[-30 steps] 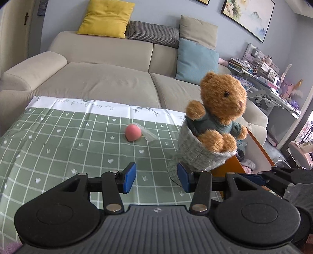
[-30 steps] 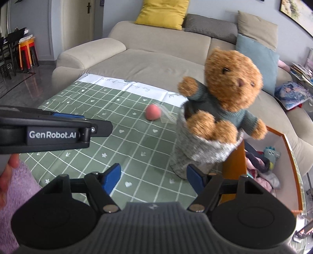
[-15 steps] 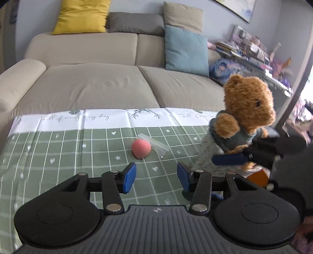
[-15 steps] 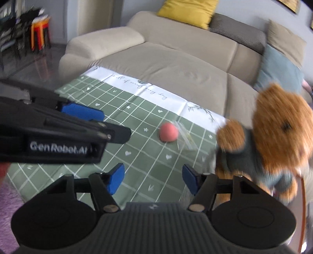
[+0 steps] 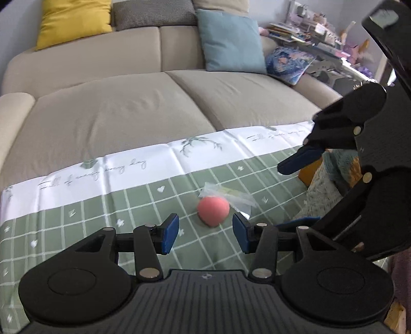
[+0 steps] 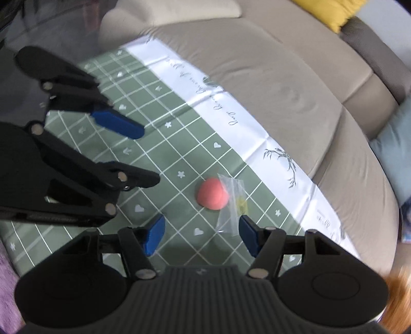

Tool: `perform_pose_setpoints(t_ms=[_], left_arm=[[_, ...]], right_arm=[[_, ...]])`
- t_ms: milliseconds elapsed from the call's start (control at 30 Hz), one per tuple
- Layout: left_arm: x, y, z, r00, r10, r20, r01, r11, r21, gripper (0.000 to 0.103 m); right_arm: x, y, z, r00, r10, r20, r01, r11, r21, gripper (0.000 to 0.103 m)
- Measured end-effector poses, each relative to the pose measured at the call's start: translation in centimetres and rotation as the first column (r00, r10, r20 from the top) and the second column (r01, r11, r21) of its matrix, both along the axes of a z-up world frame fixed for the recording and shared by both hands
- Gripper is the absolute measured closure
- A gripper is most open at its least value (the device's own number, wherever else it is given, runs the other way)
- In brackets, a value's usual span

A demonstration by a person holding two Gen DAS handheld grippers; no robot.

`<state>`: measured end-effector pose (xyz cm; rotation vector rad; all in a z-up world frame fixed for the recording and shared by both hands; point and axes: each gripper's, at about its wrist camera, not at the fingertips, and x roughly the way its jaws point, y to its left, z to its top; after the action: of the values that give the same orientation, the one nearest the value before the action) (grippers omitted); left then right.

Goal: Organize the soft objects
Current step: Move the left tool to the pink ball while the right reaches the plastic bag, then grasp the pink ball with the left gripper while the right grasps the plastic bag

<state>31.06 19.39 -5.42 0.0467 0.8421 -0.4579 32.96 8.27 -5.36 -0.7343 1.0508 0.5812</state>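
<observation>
Two grippers hang over my green checked cloth (image 5: 77, 223), both tilted down at it. On the left, my left gripper (image 5: 205, 232) has its blue pads standing apart with nothing between them; seen from the right wrist camera it reaches in from the left edge (image 6: 150, 156), one pad well above the cloth and the other finger lower and nearer the ball. Just beyond those pads, the pink ball (image 5: 213, 210) lies on the cloth, a little blurred, and it touches neither pad. A clear plastic bag (image 5: 231, 196) lies against the ball's far right side, flat on the cloth, with something yellowish inside that I cannot make out. To the right, my right gripper (image 6: 201, 237) is also parted and empty; its jaws have just been closing a little, with nothing between them, and the near corner of the bag lies just beside its right pad. From the left wrist camera that gripper (image 5: 295, 195) fills the right edge, one blue pad raised above the cloth, the other low. Beyond the cloth's white printed border is the beige sofa (image 5: 123, 108), with a yellow cushion (image 5: 74, 21) at the far left and a blue cushion (image 5: 231, 42) further right.
</observation>
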Motion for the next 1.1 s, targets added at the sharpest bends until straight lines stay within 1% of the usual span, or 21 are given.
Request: perform_pose_setpoints(t_ms=[100,167,233,267,367,433,500,567,667,733,800,867,933,967,1033,1100], left_arm=[[1.6,0.2,-0.7,0.999,-0.043,-0.001,0.043,0.998,-0.036,0.048],[2.5,0.2,-1.4,0.997,-0.080,-0.003,0.080,0.996,-0.048,0.047],[3.6,0.0,-2.4,0.994,-0.112,-0.021,0.110,0.992,-0.054,0.044],[4.0,-0.1,-3.0,0.992,-0.125,-0.033,0.123,0.991,-0.054,0.043],[5.1,-0.8,-4.7,0.985,-0.161,-0.065,0.159,0.986,-0.041,0.041],[5.6,-1.2,-5.6,0.981,-0.178,-0.075,0.176,0.984,-0.031,0.038],[5.9,-1.8,-6.5,0.978,-0.197,-0.076,0.195,0.980,-0.025,0.035],[6.3,-2.3,-7.2,0.974,-0.214,-0.082,0.212,0.977,-0.026,0.035],[6.7,-2.9,-8.3,0.968,-0.239,-0.080,0.239,0.971,-0.005,0.035],[7.0,-3.2,-8.9,0.967,-0.242,-0.074,0.243,0.970,0.007,0.035],[7.2,-3.5,-9.3,0.968,-0.245,-0.059,0.246,0.969,0.012,0.035],[7.3,-3.8,-9.7,0.968,-0.249,-0.042,0.250,0.968,0.022,0.035],[7.3,-4.1,-10.0,0.970,-0.243,-0.023,0.244,0.969,0.045,0.035],[7.4,-4.2,-10.2,0.970,-0.243,-0.018,0.243,0.969,0.045,0.035],[7.5,-4.2,-10.5,0.972,-0.234,-0.025,0.235,0.971,0.032,0.039],[7.6,-4.2,-10.8,0.975,-0.220,-0.024,0.221,0.975,0.028,0.039]], right_arm=[[1.6,0.9,0.1,0.997,0.055,-0.055,-0.058,0.996,-0.061,0.040],[2.6,1.4,0.1,0.988,0.087,-0.126,-0.099,0.991,-0.093,0.040],[3.8,1.7,-0.2,0.971,0.111,-0.211,-0.139,0.982,-0.124,0.040],[4.5,1.8,-0.4,0.960,0.119,-0.252,-0.160,0.976,-0.149,0.040],[6.8,2.0,-1.3,0.927,0.148,-0.345,-0.223,0.956,-0.189,0.039],[8.1,2.1,-2.0,0.922,0.152,-0.355,-0.237,0.949,-0.209,0.039],[9.3,2.3,-3.2,0.908,0.148,-0.391,-0.250,0.942,-0.226,0.039],[9.9,2.7,-4.3,0.901,0.169,-0.400,-0.280,0.930,-0.237,0.038],[10.6,3.0,-5.8,0.866,0.226,-0.445,-0.353,0.908,-0.227,0.035],[11.0,2.9,-7.1,0.844,0.248,-0.476,-0.398,0.884,-0.245,0.033],[11.4,2.8,-8.5,0.831,0.252,-0.496,-0.426,0.861,-0.276,0.033],[11.4,2.7,-9.7,0.820,0.261,-0.509,-0.447,0.847,-0.286,0.033],[11.6,2.7,-10.5,0.811,0.262,-0.523,-0.455,0.844,-0.284,0.033],[11.6,2.8,-10.8,0.812,0.262,-0.521,-0.455,0.844,-0.285,0.033],[11.6,2.8,-11.3,0.809,0.271,-0.521,-0.468,0.834,-0.292,0.033],[11.4,2.8,-11.7,0.808,0.290,-0.512,-0.483,0.824,-0.296,0.033]])
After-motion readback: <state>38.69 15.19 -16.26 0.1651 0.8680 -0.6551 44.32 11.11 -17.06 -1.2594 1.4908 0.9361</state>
